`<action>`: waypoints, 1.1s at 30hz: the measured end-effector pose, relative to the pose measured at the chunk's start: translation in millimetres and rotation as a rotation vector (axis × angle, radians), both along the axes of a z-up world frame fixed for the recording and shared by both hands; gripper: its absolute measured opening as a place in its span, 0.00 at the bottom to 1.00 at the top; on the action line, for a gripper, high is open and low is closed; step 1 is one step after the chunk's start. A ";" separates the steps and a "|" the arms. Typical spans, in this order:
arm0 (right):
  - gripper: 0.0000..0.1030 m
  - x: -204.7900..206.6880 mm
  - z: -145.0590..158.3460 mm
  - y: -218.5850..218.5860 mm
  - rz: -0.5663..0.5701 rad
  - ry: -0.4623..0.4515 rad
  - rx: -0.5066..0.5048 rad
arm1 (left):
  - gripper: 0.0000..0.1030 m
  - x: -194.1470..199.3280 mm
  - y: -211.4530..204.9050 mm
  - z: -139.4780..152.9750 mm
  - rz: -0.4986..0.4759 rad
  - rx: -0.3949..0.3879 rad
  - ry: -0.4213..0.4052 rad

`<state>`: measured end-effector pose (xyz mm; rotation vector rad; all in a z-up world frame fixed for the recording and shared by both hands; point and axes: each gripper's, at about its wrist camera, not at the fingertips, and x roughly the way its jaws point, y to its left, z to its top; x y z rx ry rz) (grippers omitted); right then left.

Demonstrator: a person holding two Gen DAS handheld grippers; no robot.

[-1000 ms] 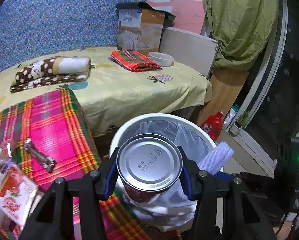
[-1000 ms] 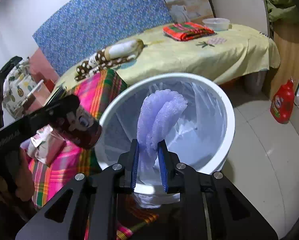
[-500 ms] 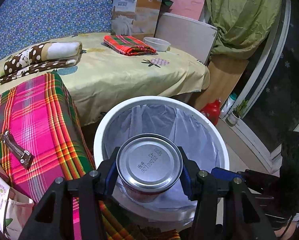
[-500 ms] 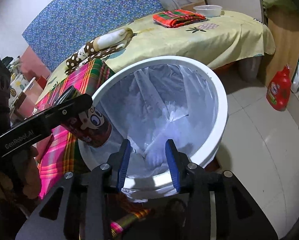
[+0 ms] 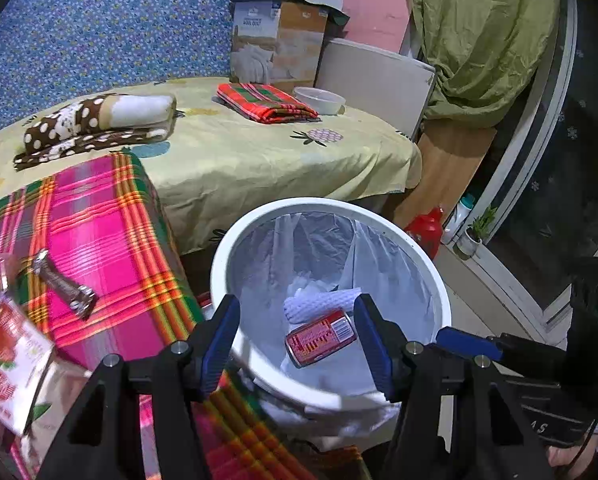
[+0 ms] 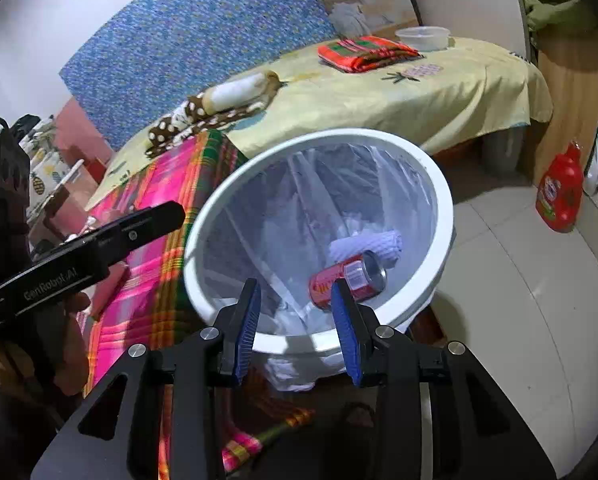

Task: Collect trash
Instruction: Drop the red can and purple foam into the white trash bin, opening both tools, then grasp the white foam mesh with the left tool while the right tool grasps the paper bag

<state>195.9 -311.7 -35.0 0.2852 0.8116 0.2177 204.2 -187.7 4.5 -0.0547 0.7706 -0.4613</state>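
Inside the bin [image 5: 439,280] lies the can [image 5: 321,335], left gripper [image 5: 297,346] spread empty

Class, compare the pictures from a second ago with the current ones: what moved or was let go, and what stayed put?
The left tool opened and let go of the red can, which now lies on its side in the white bin. The right tool released the purple foam sleeve earlier; it rests beside the can. Both tools are now open and empty. The bin, the plaid cloth and the wrapper on it are unchanged.
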 end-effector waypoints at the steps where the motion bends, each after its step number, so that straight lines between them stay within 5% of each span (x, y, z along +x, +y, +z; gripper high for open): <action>1: 0.38 -1.6 1.4 1.6 0.004 -0.009 0.000 | 0.60 -4.2 3.8 1.4 0.006 -0.006 -0.003; 18: 0.38 -19.7 13.3 57.8 0.153 -0.064 0.079 | 0.59 -74.4 86.9 0.2 0.181 0.002 -0.014; 33: 0.38 -16.8 10.8 127.6 0.307 -0.015 0.120 | 0.59 -110.5 171.0 -13.5 0.392 0.028 -0.014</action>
